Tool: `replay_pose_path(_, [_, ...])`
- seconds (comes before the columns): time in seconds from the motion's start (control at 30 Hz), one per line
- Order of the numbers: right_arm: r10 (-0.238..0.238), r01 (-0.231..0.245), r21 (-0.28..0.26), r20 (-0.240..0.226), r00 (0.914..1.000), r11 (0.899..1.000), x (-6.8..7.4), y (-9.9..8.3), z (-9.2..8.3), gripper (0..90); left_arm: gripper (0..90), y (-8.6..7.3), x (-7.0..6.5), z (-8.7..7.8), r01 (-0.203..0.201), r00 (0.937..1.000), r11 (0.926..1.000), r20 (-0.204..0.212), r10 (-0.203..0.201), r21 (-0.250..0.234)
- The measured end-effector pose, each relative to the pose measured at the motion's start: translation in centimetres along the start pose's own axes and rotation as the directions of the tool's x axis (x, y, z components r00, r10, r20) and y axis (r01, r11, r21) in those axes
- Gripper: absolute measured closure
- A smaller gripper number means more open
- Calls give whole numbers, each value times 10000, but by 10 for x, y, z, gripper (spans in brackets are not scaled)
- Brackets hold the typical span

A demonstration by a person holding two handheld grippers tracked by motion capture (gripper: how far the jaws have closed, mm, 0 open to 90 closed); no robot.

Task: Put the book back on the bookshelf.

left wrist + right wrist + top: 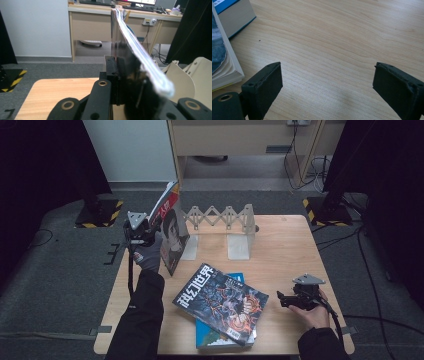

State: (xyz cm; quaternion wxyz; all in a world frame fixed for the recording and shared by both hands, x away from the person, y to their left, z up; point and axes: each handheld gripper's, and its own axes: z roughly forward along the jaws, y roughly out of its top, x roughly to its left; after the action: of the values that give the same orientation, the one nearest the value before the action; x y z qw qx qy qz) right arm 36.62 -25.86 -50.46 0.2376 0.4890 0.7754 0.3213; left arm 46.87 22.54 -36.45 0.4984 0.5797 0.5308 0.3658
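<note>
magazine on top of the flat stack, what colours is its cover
The magazine has a dark blue-black cover with white title characters and orange-red artwork, best in the high view.

Grey carpet floor point(60, 285), wooden desk point(240, 140) behind.

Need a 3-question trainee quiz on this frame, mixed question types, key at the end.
1. True or false: the left gripper is shut on the upright magazine.
2. The right gripper is: A) shut on a book, B) open above bare table, C) gripping the rack.
3. What lies under the dark-cover magazine near the table's front edge?

Key
1. True; the fingers clamp its edge in the left gripper view.
2. B; its fingers stand wide apart in the right gripper view.
3. A blue book. The white folding rack stands behind.
</note>
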Motion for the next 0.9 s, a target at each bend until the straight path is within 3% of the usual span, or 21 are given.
replay_pose_path(0.2, [37, -37, -37, -10, 10000, 10000, -1, 0, 0, 93, 860, 3, -13, 8, -222, 9992, 9990, -354, 208, -389])
replay_pose_path(0.37, [38, -38, -85, -14, 10000, 10000, 0, 0, -1, 94, 860, 6, -14, 10, -25, 9996, 9980, -273, 8, -634])
replay_pose_path(0.5, [8, -8, -65, -8, 10000, 10000, 0, 0, 0, 95, 858, 0, -17, 6, -351, 9992, 9971, -226, 337, -670])
replay_pose_path(0.6, [-33, 33, -21, -28, 10000, 10000, 0, 0, 0, 96, 854, -7, -16, 3, -625, 9979, 9965, -225, 613, -563])
replay_pose_path(0.9, [-21, 21, 29, 2, 10000, 10000, 0, 0, -1, 96, 844, -11, -10, -10, -593, 9978, 9982, 300, 596, -107])
